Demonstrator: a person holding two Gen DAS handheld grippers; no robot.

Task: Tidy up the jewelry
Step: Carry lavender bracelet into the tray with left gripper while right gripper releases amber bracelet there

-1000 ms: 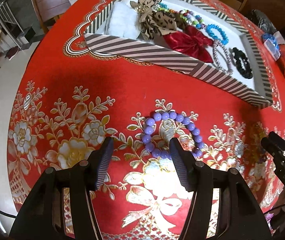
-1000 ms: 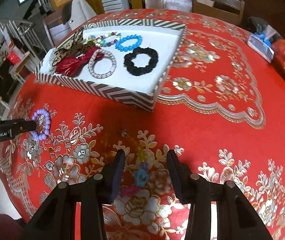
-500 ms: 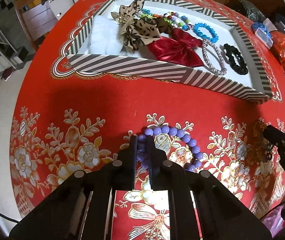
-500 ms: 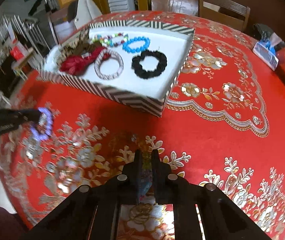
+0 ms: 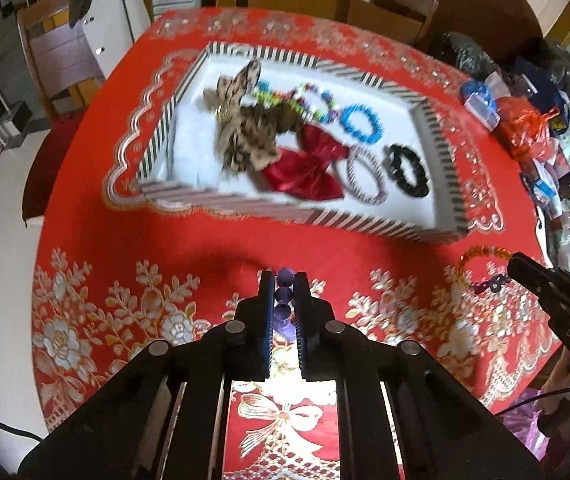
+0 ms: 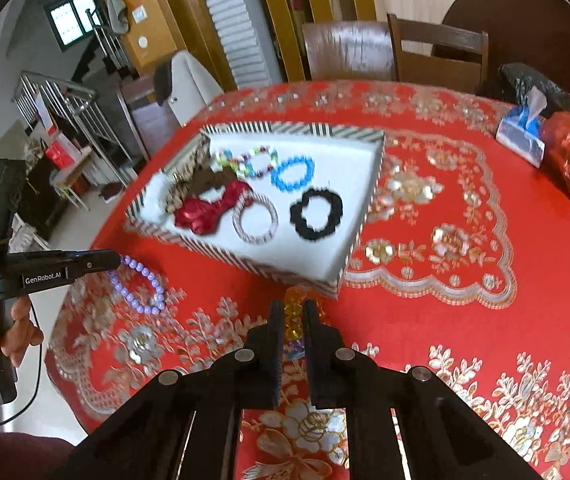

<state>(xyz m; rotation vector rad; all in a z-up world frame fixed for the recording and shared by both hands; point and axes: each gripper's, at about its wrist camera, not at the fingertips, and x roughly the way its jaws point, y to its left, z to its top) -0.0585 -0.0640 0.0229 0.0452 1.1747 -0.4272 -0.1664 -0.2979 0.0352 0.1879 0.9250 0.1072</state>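
A purple bead bracelet (image 5: pixel 284 292) is pinched between the closed left tongs (image 5: pixel 284 280) and hangs above the red tabletop (image 5: pixel 205 248). A yellow bead bracelet (image 6: pixel 293 312) is clamped in the closed right tongs (image 6: pixel 293 310). Just beyond, a striped tray (image 6: pixel 285 268) is filled with bracelets, a black scrunchie (image 6: pixel 316 213) and bows.

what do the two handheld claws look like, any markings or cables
Both claws are matte black with two flat ribbed fingers and round silver bolts. The left claw bears white "GenRobot.AI" lettering, an upright black handle with a band around it and a thin black cable. The right claw shows no lettering in its own view.
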